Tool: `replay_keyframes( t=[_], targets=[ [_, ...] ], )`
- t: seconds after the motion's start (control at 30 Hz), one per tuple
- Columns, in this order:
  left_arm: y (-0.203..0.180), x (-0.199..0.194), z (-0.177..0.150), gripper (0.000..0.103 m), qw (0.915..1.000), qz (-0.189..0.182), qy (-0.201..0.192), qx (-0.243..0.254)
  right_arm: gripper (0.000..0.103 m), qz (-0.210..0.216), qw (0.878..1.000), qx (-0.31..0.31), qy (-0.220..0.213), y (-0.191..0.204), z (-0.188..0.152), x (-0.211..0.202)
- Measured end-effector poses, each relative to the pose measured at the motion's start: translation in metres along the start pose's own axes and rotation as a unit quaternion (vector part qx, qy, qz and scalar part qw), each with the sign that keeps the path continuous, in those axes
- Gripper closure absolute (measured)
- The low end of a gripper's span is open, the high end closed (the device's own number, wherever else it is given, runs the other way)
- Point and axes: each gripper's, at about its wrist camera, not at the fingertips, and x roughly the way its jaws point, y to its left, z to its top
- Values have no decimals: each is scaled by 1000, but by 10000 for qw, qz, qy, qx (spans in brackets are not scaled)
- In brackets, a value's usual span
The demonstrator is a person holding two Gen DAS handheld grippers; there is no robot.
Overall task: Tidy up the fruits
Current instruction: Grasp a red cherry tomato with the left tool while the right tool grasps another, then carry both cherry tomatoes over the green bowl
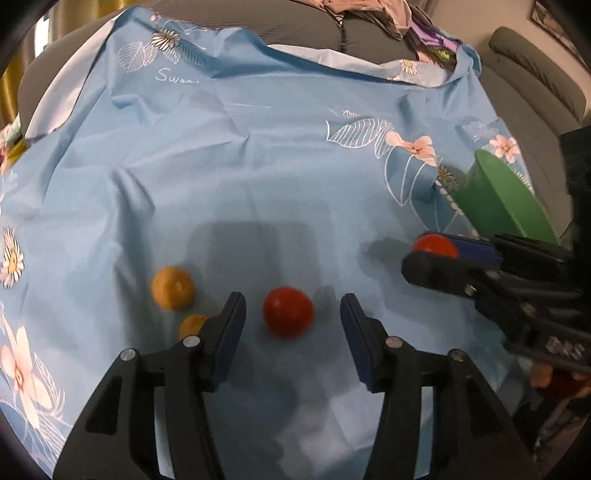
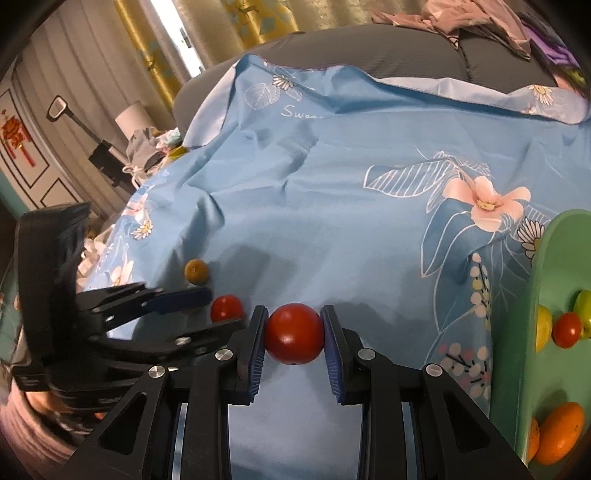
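Right hand-held gripper (image 2: 294, 334) pinches a red tomato (image 2: 294, 334) between its blue pads, just above the blue flowered cloth (image 1: 258, 166). Left hand-held gripper (image 1: 293, 319) is spread wide around a second tomato (image 1: 288, 312) lying on the cloth. Two yellow-brown fruits (image 1: 173, 288) sit just left of it. Green bowl (image 2: 532, 332) at right holds an orange, a small tomato and yellow-green fruit. Grey sofa (image 1: 332, 29) behind, clothes heaped on it; yellow curtains (image 2: 221, 26) beyond.
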Motion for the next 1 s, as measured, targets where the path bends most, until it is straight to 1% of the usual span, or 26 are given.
replay_keyframes(
  t=[0.03,0.07,0.1,0.13,0.2,0.33,0.53,0.8,1.0],
  targets=[
    [-2,2,1,57,10000,62,33,53,72,10,10000,-11,-12,1,0,-1],
    [-4,5,1,70,9999,113,72,93,72,23,10000,-17,-27,1,0,-2],
    [-5,8,0,75,9997,178,128,131,72,30,10000,-17,-40,1,0,-3],
    [-6,11,-1,75,9994,256,182,169,72,39,10000,-16,-60,1,-1,-5],
    [-6,9,-4,74,9992,307,126,221,72,66,9999,-13,-93,1,-1,-7],
    [0,6,-3,75,9995,270,159,45,72,99,9998,24,-157,0,-3,-12],
    [-11,-20,-2,75,9999,123,-72,24,72,151,9993,51,-330,1,-8,-32],
    [-53,-56,4,75,9989,-152,-392,229,72,158,9970,190,-732,-10,-19,-74],
    [-95,-69,20,75,9960,-376,-575,569,72,28,9937,354,-1065,-28,-28,-109]
  ],
)
